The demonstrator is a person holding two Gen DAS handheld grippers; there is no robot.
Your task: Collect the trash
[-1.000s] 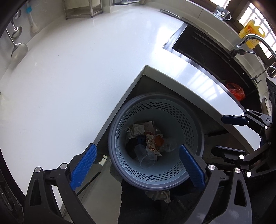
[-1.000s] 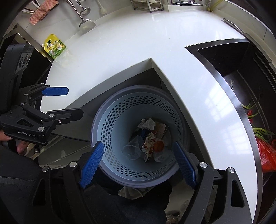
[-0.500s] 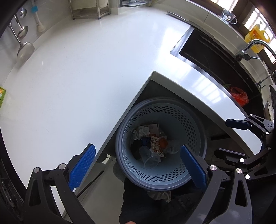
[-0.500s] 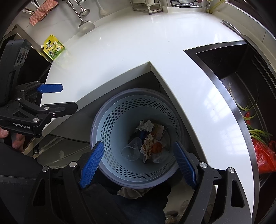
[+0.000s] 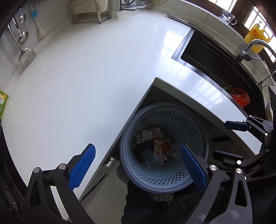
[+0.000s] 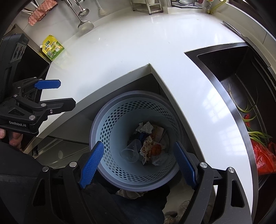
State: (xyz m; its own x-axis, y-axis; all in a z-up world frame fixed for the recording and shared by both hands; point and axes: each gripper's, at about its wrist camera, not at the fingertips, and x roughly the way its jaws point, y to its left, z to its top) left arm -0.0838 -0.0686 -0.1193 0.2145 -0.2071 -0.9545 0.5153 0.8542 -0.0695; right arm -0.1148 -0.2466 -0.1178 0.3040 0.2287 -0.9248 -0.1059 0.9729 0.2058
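Our left gripper (image 5: 138,165) has its jaws released, spread wide and holding nothing; our right gripper (image 6: 138,163) is likewise released and empty. Both hang above the perforated blue trash bin (image 5: 195,124), looking nearly straight down into it.

In the bin lies the collected trash: a clear plastic cup (image 6: 130,152), a crumpled white paper (image 6: 144,127), and a printed wrapper (image 6: 148,148) with an orange patch, all heaped on the bottom. The bin stands on the floor in the inside corner of the white bench (image 5: 86,86).

The left wrist view shows the right gripper at 3 o'clock, side-on, and a faucet (image 5: 255,44) with a yellow bottle (image 5: 257,37) at 1 o'clock. The right wrist view alone shows the left gripper at 9 o'clock with our fingers (image 6: 14,139) wrapped under its body. It also shows a green-yellow pouch (image 6: 52,47) on the bench at 10 o'clock, a red bag (image 6: 264,158) beside green stalks (image 6: 257,133) in the dark sink (image 6: 224,67) at 3 o'clock, and a pink cloth (image 6: 41,12) at 11 o'clock. Of that pouch the left view catches only a green edge at 9 o'clock.

Compared with a second ago, the left view has drawn back: more bench shows, the bin sits further toward 5 o'clock, and the jaws stay equally wide.
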